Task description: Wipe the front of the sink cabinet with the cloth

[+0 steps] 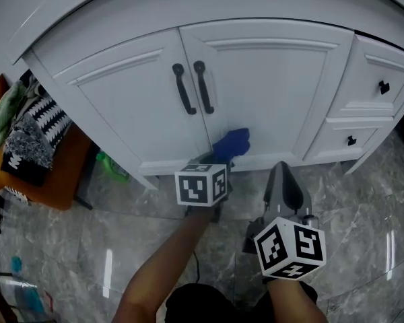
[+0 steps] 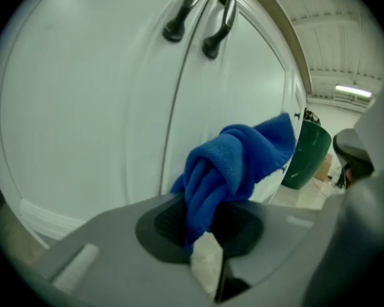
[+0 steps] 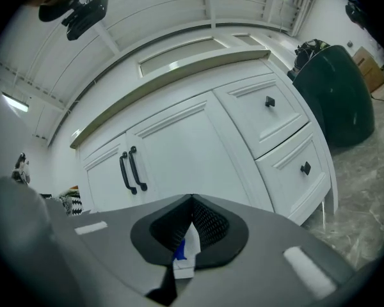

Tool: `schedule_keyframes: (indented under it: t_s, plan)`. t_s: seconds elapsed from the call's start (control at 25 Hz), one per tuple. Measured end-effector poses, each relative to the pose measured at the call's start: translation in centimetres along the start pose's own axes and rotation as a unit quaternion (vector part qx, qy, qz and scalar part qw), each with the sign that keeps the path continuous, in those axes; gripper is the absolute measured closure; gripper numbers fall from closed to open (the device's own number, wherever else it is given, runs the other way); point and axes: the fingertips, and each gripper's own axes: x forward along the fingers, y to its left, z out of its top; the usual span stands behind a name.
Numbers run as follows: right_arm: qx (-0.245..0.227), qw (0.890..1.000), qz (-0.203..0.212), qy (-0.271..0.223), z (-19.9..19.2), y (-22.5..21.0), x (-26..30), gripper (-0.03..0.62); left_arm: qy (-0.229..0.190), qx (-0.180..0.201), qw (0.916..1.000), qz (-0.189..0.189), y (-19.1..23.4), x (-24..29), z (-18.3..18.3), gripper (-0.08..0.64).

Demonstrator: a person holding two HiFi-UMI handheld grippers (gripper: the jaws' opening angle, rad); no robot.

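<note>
The white sink cabinet [image 1: 256, 79] has two doors with black handles [image 1: 192, 86]. My left gripper [image 1: 219, 159] is shut on a bunched blue cloth [image 1: 232, 142], which presses against the lower part of the right door near the seam. In the left gripper view the blue cloth [image 2: 237, 165] bulges out from between the jaws against the white door [image 2: 83, 107]. My right gripper [image 1: 283, 180] hangs back from the cabinet over the floor, jaws shut and empty. Its own view shows the cabinet [image 3: 179, 152] from a distance.
Two small drawers [image 1: 374, 86] with black knobs sit right of the doors. An orange stand with folded fabrics [image 1: 27, 140] stands at the left, a green item [image 1: 111, 163] beside it. The floor is grey marble tile [image 1: 363, 207]. A dark green bin [image 3: 336, 94] stands right.
</note>
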Motion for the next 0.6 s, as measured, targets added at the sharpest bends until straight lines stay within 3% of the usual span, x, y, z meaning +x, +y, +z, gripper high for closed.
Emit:
schedule_keyframes:
  t_s: [0.24,0.6]
  plan:
    - [0.004,1.0,0.005,0.006,-1.3,1.3,1.0,0.598,-0.023,-0.021,0.9964,0.079,8.1,-4.1,0.1,0.499]
    - [-0.011,0.999,0.031,0.025,-3.9,4.5,2.1,0.598,-0.065,-0.07,0.9756,0.198,21.1,-11.3,0.8,0.499]
